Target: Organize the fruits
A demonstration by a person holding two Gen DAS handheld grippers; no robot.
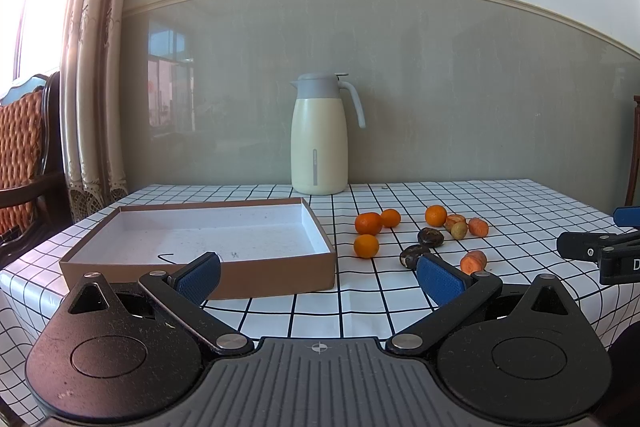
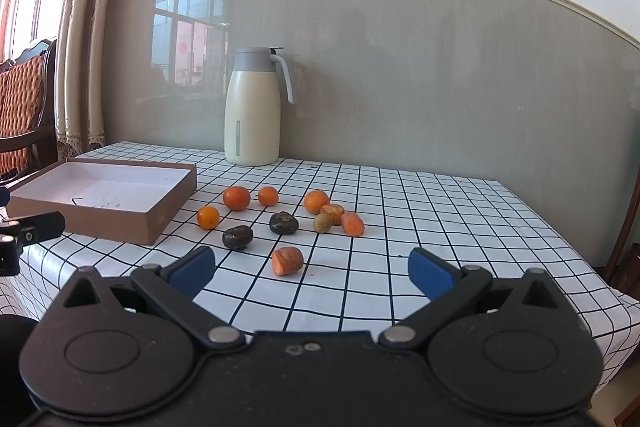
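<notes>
Checkered cloth covers your table point(image 2: 400, 219). Both your left gripper point(image 1: 318, 277) and right gripper point(image 2: 312, 269) gape wide, holding nothing. Oranges point(image 2: 237, 198), carrot pieces point(image 2: 287, 260) and dark fruits point(image 2: 237, 237) lie scattered at twelve o'clock; the empty box point(image 2: 160, 217) sits at ten.

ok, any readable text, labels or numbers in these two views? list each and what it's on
"D": lone white letter on the right gripper body, cut off at the frame edge.
Handwritten black marks on the box floor: too blurred to read.
Small vertical print on the thermos grey strip: too small to read.
</notes>
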